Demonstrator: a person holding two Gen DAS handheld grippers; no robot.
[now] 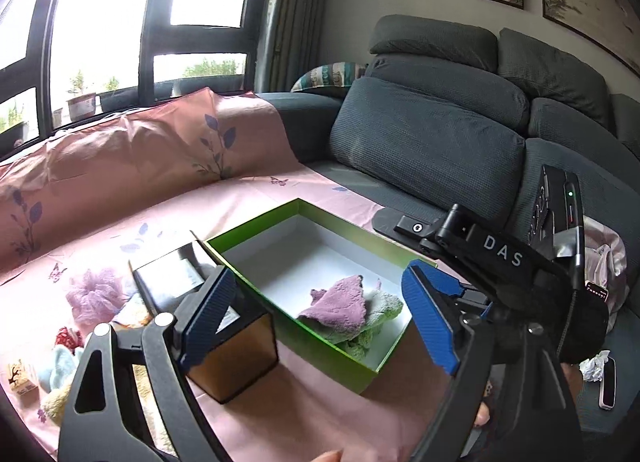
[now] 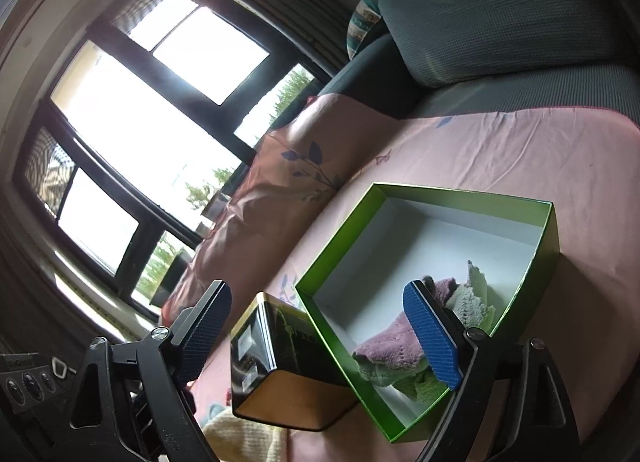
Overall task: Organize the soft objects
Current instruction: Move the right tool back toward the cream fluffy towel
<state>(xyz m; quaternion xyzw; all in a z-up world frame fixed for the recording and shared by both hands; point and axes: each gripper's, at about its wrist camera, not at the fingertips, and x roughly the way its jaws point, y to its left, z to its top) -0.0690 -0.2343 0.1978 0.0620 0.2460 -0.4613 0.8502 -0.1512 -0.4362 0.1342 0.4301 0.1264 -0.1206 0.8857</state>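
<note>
Cloths dropped in box, both grippers empty
Left gripper (image 1: 324,314) and right gripper (image 2: 320,336) jaws released; purple cloth (image 1: 336,308) lies on green cloth (image 1: 384,308) inside box (image 1: 256,221). Next, probably: fetch pouf (image 1: 94,296) left of box.

Fluffy purple cloth (image 1: 338,304), matt green cardboard box (image 1: 320,346) — glossy metal tin (image 1: 236,358), smooth pink sheet (image 1: 256,205)

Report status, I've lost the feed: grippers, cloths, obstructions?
Both grippers open, empty. Purple fleece cloth atop pale green cloth inside green cardboard box. Dark square tin beside box.
</note>
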